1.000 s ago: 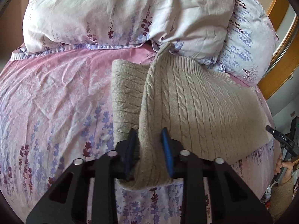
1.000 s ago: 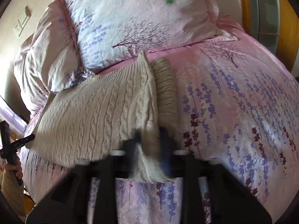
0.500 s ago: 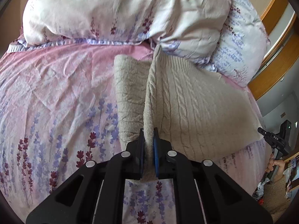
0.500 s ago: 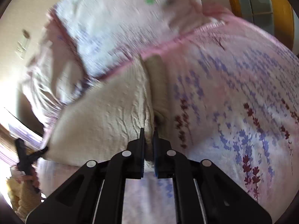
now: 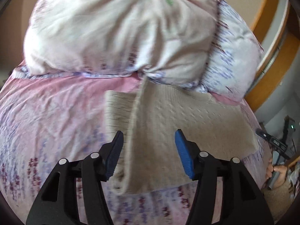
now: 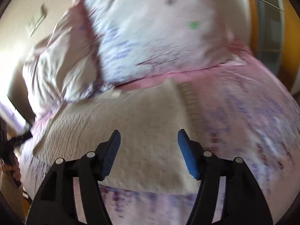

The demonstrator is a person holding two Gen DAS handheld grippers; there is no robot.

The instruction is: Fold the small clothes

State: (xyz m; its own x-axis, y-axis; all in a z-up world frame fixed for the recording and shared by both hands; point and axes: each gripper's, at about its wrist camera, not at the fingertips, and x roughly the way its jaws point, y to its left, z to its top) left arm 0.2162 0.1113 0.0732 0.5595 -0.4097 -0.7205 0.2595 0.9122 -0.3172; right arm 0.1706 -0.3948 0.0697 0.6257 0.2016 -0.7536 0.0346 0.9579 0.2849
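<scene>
The beige cable-knit sweater lies folded on the bed, directly ahead of and below both sets of jaws; left gripper and right gripper are opening wide, pads clear of the knit. Judged soft, thick, limp and light, non-slippery; best taken at the raised folded edge. No containers in view.

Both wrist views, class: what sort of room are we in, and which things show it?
Most likely a bedroom: a bed with a pink floral sheet, plump matching pillows at its head, and a beige knitted sweater laid out for folding.
</scene>
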